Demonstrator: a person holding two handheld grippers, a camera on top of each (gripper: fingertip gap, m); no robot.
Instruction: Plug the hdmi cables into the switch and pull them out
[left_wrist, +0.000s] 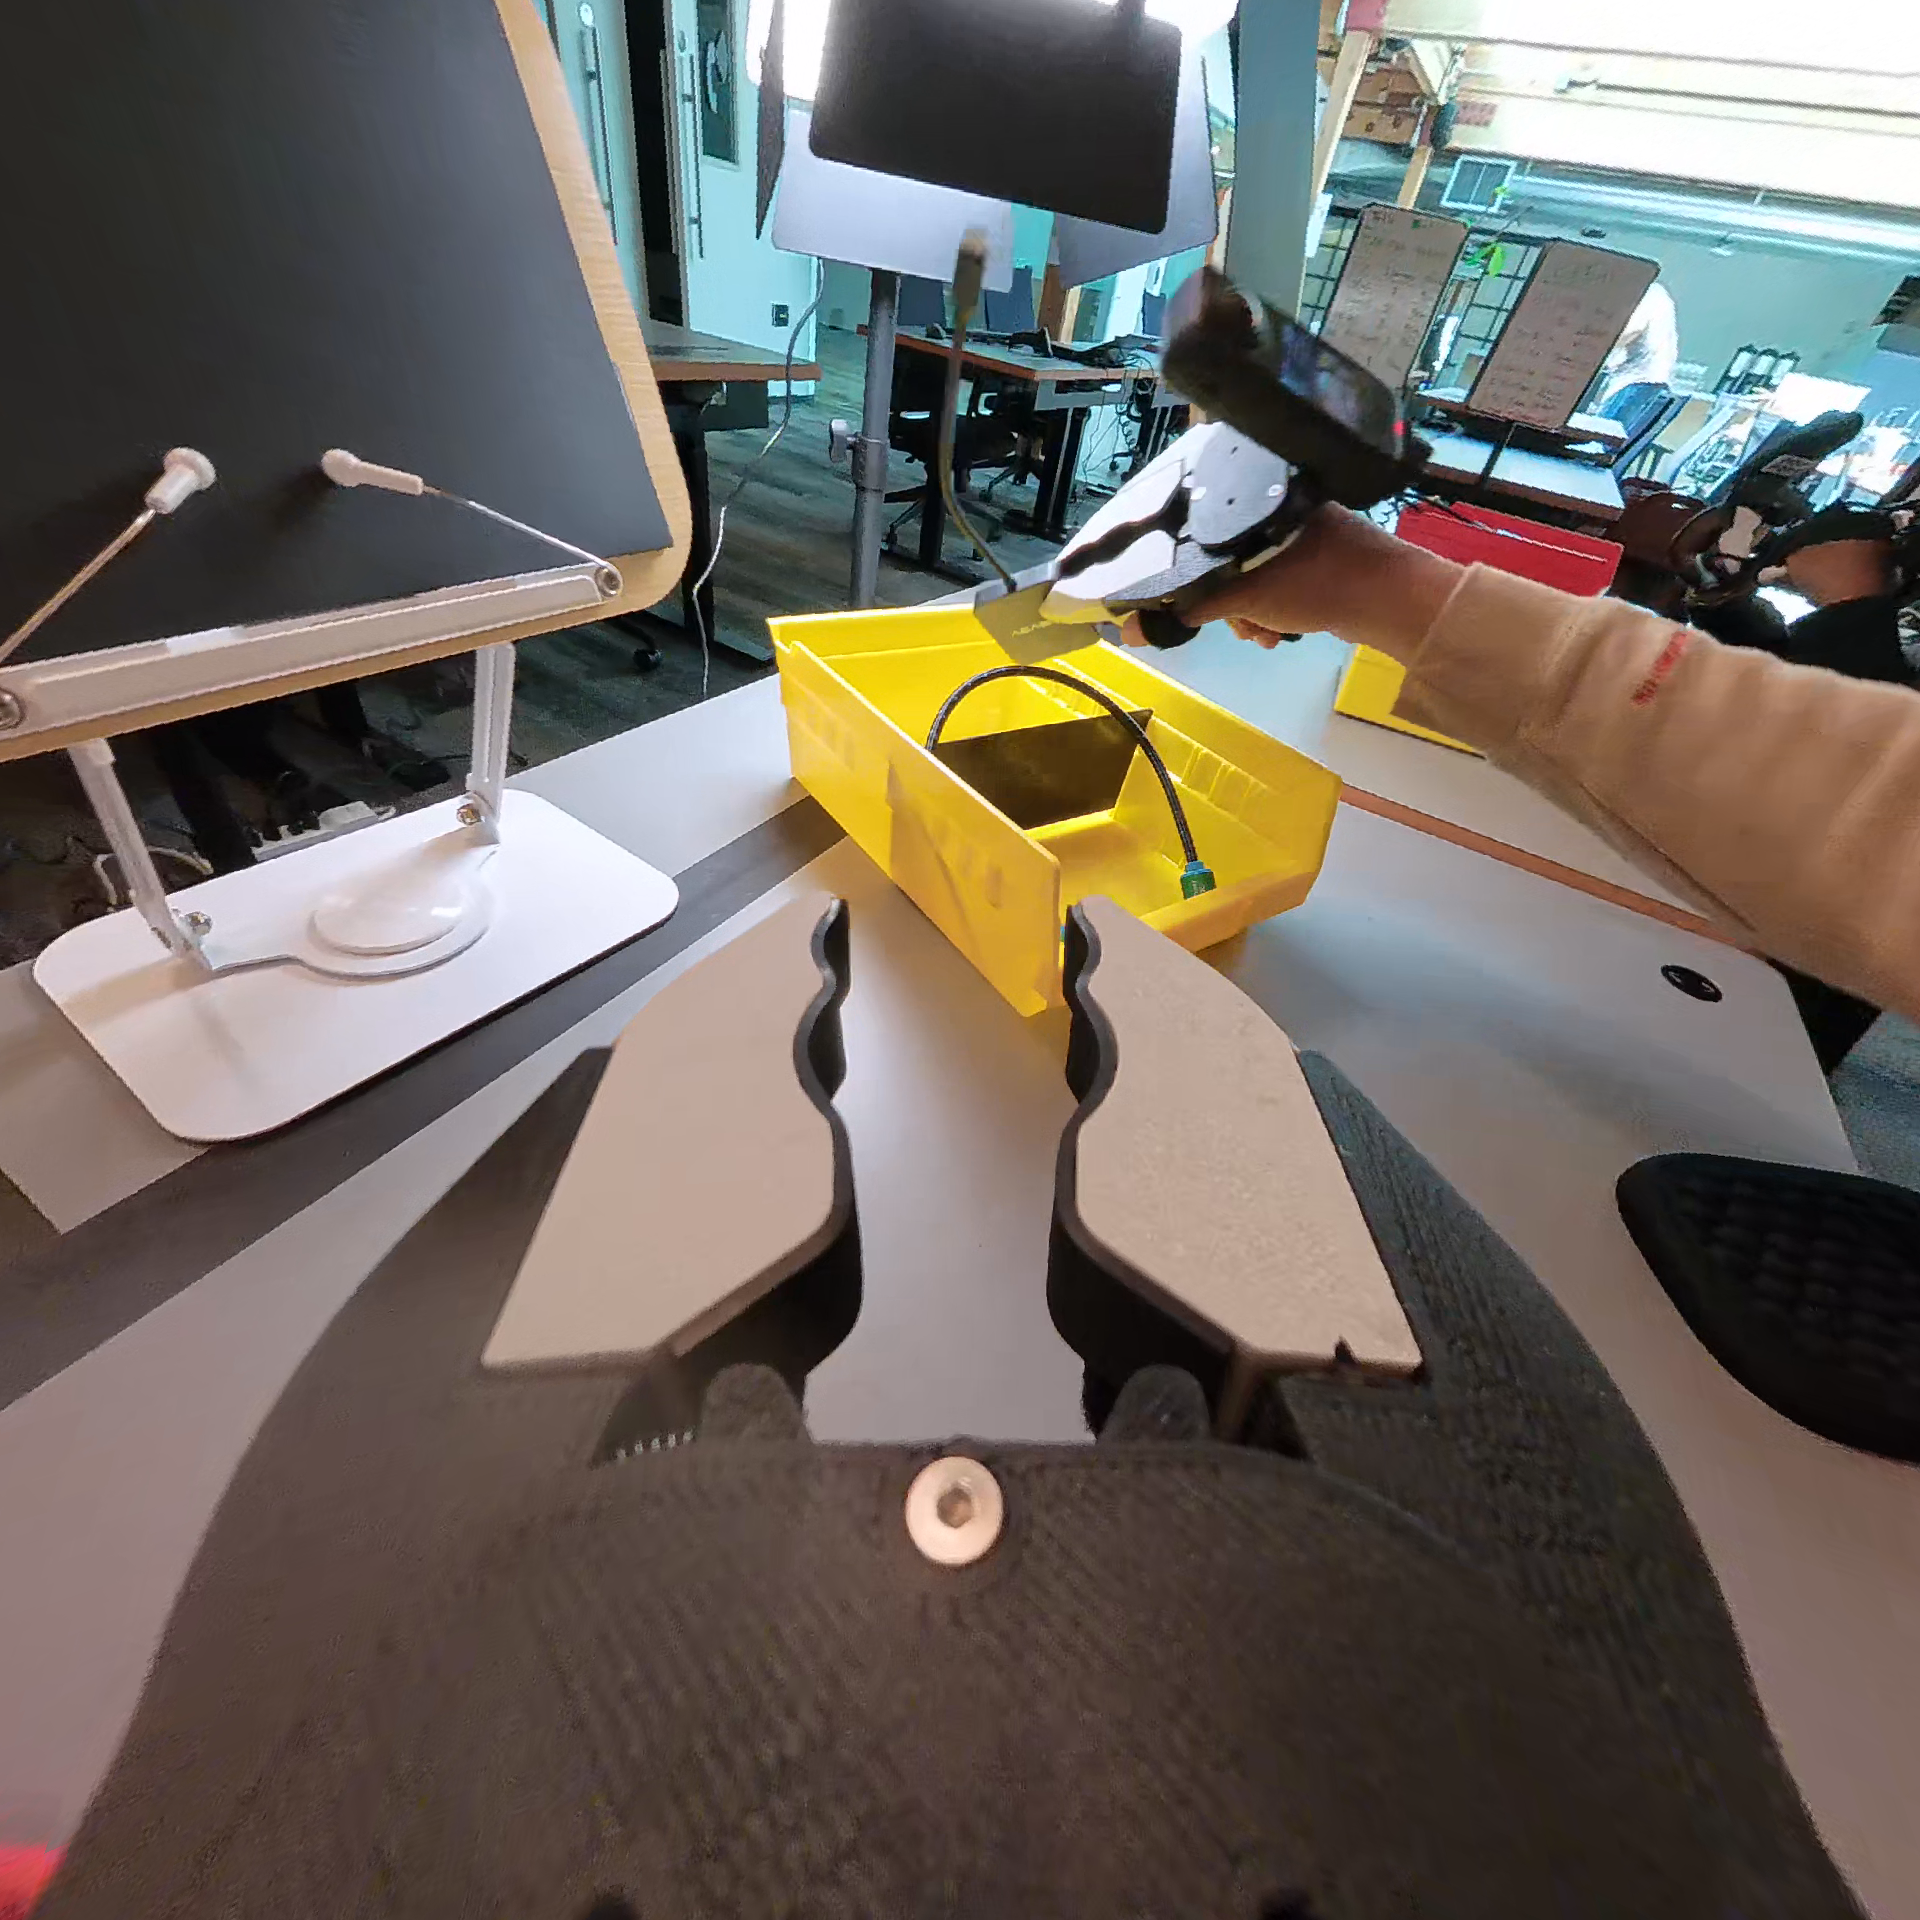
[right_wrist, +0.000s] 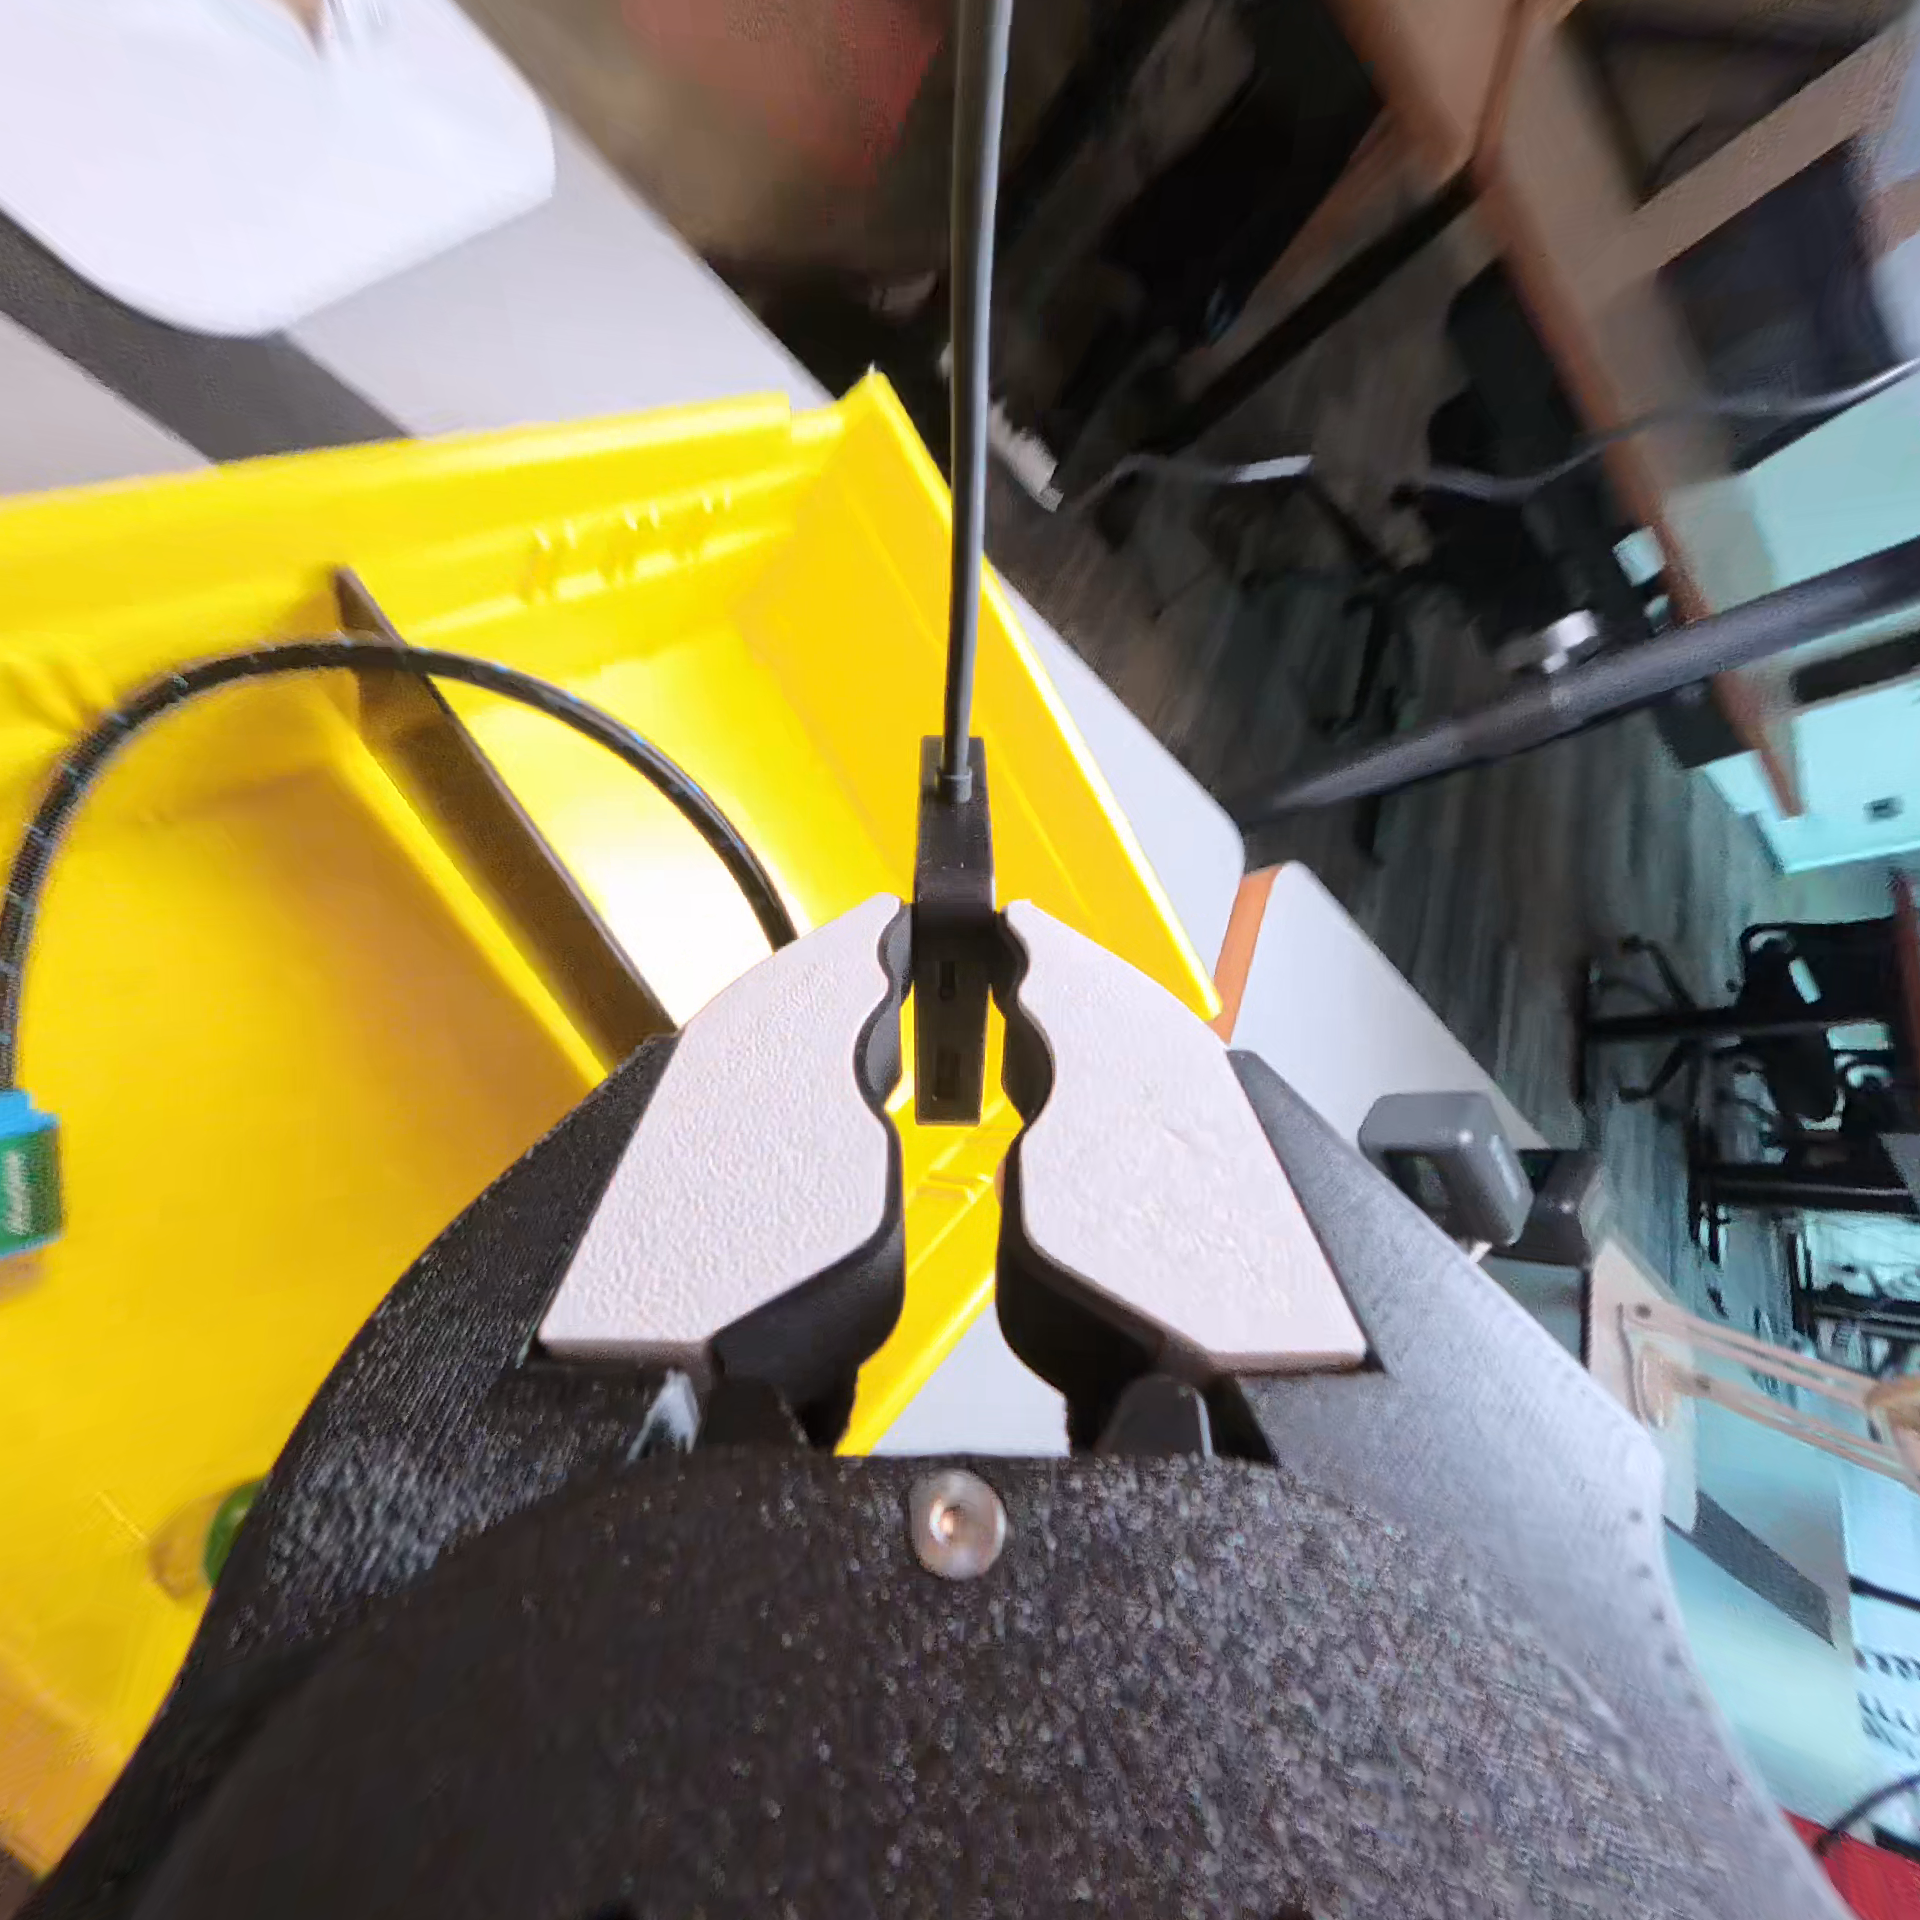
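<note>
Grey worktop in an open office: nearest, L gripper hovers low over it, fingers wide apart w/ nothing between, just short of the yellow bin. Inside the bin a black braided hdmi cable arches over a dark divider, its green plug down at the near end; white tablet stand sits to the left. Farther back, R gripper is above the bin's far end, fingers closed narrow on the flat black switch, whose thin grey lead runs away beyond the tips.
</note>
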